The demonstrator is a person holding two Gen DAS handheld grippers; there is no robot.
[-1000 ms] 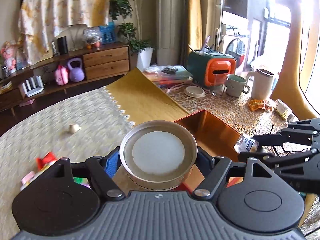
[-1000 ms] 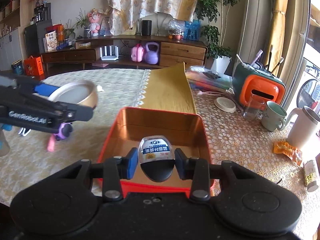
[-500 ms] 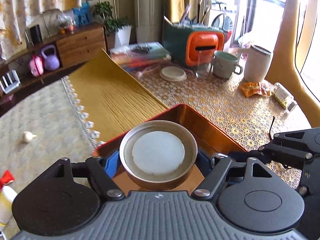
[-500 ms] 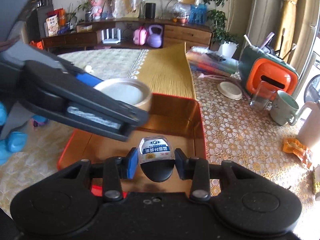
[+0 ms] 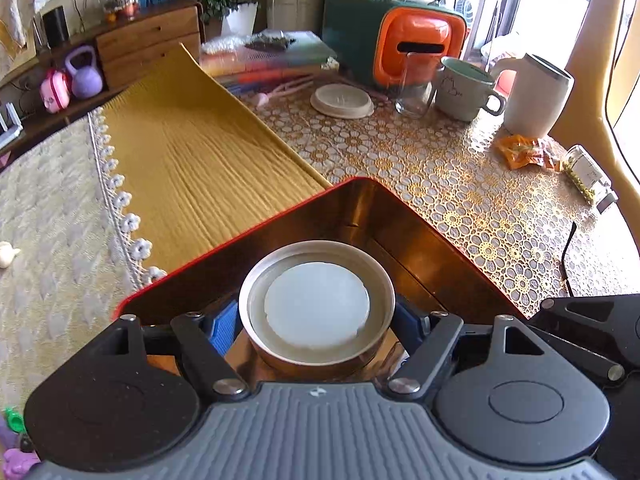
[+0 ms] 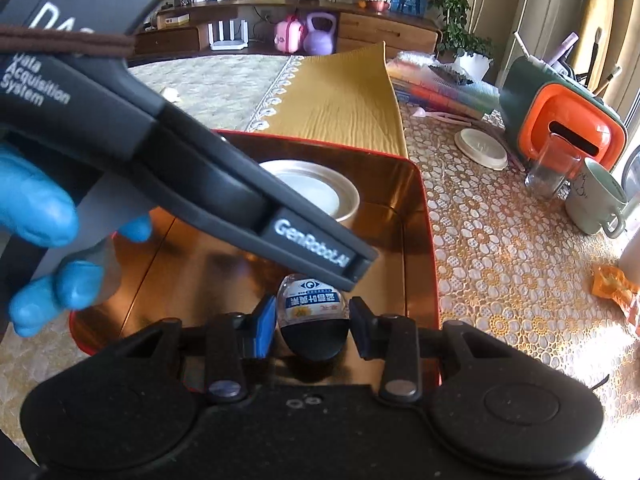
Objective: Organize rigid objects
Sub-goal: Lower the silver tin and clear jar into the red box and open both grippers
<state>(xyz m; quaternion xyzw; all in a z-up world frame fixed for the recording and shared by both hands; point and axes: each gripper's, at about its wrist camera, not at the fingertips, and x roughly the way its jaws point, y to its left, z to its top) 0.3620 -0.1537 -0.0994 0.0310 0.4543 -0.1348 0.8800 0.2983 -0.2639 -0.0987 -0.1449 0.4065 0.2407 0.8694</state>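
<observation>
Table (image 5: 460, 184): covered by a gold lace-pattern cloth to the right of the tin, a ribbed mustard mat beyond it and a pale cloth to its left.
Tin (image 5: 248, 236): a red tray with a shiny copper-coloured inside, lying on the table with one corner pointing away in the left wrist view; both grippers reach into it.
Orange box (image 5: 416, 50): green and orange, standing well beyond the tin at the far edge of the table.
White jug (image 5: 536, 96): upright, to the right of the orange box, far from the tin.
Mug (image 5: 464, 88): pale green, between the orange box and the jug, with a clear glass just beside it.
Left gripper (image 5: 316, 320): its blue pads press on both sides of the lid, over the tin's floor; a hand (image 6: 44, 216) in a blue glove holds it.
Lid (image 5: 316, 308): a round metal lid with a white disc inside, facing up, held near the tin's far corner; whether it touches the floor cannot be told.
Right gripper (image 6: 312, 320): pinches the bottle over the near part of the tin, under the left gripper's finger.
Bottle (image 6: 312, 304): small and clear, with a blue and white label and a black cap towards the camera, inside the tin's walls.
</observation>
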